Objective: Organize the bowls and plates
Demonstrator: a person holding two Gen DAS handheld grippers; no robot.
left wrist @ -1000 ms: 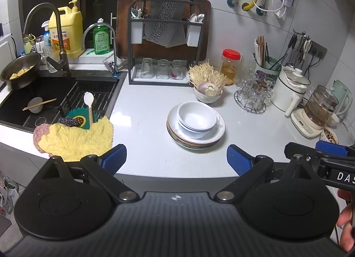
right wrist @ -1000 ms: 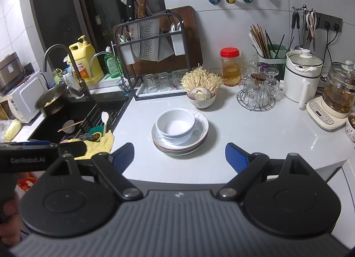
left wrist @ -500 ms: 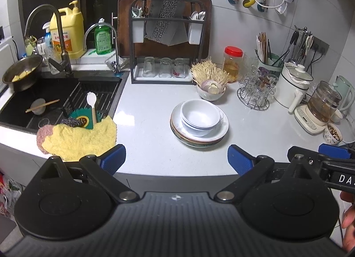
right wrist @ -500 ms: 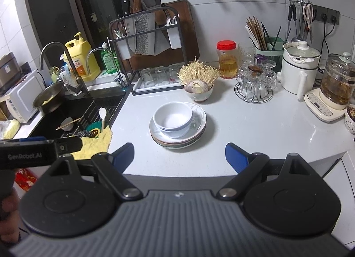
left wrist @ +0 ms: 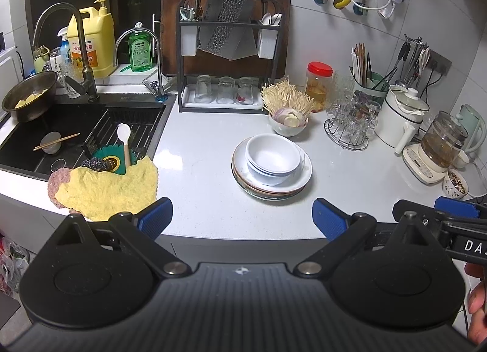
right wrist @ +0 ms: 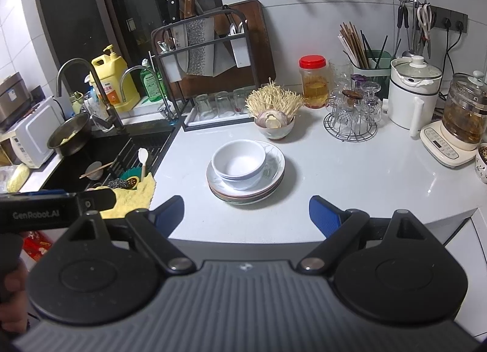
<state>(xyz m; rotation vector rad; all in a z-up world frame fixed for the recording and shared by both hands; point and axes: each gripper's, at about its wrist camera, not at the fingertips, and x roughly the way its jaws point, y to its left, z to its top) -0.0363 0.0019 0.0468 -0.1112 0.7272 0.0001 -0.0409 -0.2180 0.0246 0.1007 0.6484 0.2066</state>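
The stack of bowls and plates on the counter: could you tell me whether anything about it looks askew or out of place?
Slightly. The white bowls sit off-centre on the plates, toward the sink side, leaving a wider strip of rim bare on the other side. The plates' edges are not quite flush. Nothing looks chipped or spilled.

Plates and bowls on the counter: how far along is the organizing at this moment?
Done: nothing visibly sorted; the white bowls sit nested on the stack of plates mid-counter. In hand: nothing; the left gripper and right gripper are both open, short of the stack. Left: apparently the whole job, including wherever they belong.
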